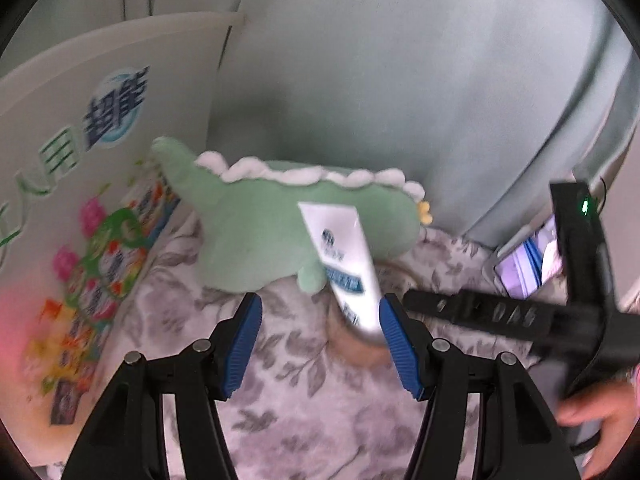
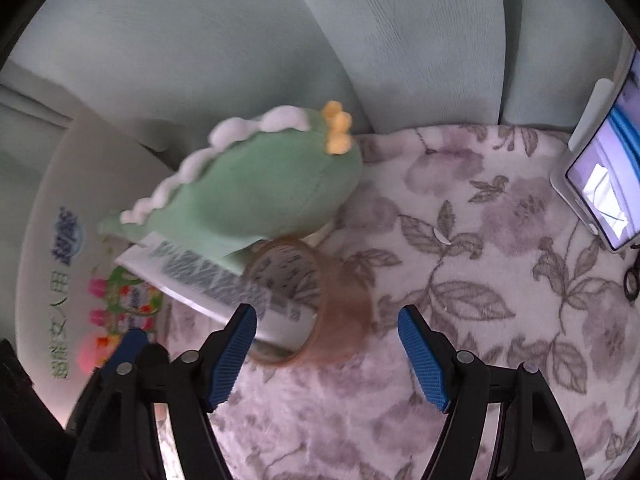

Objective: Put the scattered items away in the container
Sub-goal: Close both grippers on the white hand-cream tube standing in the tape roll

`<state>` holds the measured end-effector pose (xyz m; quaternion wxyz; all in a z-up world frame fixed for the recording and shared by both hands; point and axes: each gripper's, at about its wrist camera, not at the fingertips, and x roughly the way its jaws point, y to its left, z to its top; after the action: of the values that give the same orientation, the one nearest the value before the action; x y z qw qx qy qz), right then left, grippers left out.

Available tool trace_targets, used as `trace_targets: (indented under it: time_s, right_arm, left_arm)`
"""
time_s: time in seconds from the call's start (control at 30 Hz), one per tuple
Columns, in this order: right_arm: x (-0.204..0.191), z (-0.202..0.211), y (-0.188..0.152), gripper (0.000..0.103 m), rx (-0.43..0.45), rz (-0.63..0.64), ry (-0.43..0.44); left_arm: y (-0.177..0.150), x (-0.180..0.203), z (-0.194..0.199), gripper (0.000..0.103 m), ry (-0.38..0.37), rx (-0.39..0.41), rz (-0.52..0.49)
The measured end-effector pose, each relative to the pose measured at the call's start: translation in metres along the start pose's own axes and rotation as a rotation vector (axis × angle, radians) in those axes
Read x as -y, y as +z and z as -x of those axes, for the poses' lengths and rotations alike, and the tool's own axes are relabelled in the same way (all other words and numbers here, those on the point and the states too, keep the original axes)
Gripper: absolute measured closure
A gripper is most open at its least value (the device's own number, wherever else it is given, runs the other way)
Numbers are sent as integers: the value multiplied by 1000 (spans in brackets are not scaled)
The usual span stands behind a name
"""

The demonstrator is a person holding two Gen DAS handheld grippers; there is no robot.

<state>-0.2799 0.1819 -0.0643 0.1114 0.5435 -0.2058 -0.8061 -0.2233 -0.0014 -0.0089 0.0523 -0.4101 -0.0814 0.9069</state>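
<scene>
On the far left stands a white plastic bin (image 1: 120,80) with blue writing and bright flower pictures on its side. It sits on a soft blanket (image 2: 460,240) with grey leaves and flowers printed on it.

Next to the bin lies a green plush dinosaur (image 1: 248,220) with white bumps down its back and a little yellow tuft on its head. A white tube (image 1: 348,264) with blue print leans against the dinosaur's side. The tube's lower end pokes into a brown roll of tape (image 2: 320,312) that rests on the blanket just in front of the dinosaur. All three toys and things are outside the bin.

The left gripper (image 1: 320,340) hangs over the blanket with its blue fingers (image 1: 244,340) spread apart, grasping nothing. The tube end is just beside its right finger.

The right gripper (image 2: 328,356) also has its fingers spread wide with nothing between them, right by the tape roll.

On the far right a phone (image 2: 600,184) with a lit screen stands near the curtain (image 2: 280,40).
</scene>
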Motion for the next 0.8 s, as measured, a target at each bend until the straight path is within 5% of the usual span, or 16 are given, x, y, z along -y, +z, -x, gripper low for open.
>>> trace_targets:
  time_s: [0.2,0.37,0.43,0.8]
  right_arm:
    - [8,-12,2,30,-16,-14,-16]
    - [9,-18,3,62,-34,-2,-25]
    - [7,-18,2,67,-32,7,-29]
    - [-4,3,0,68,4,47,-3]
  left_arm:
    - [4,6,-14,41,-18,-9,3]
    - [1,3,-20,41,-30,-26,21]
    - [1,0,-19,41,-31,-26,34]
    - [16,8,-20,41,-56,-31,64]
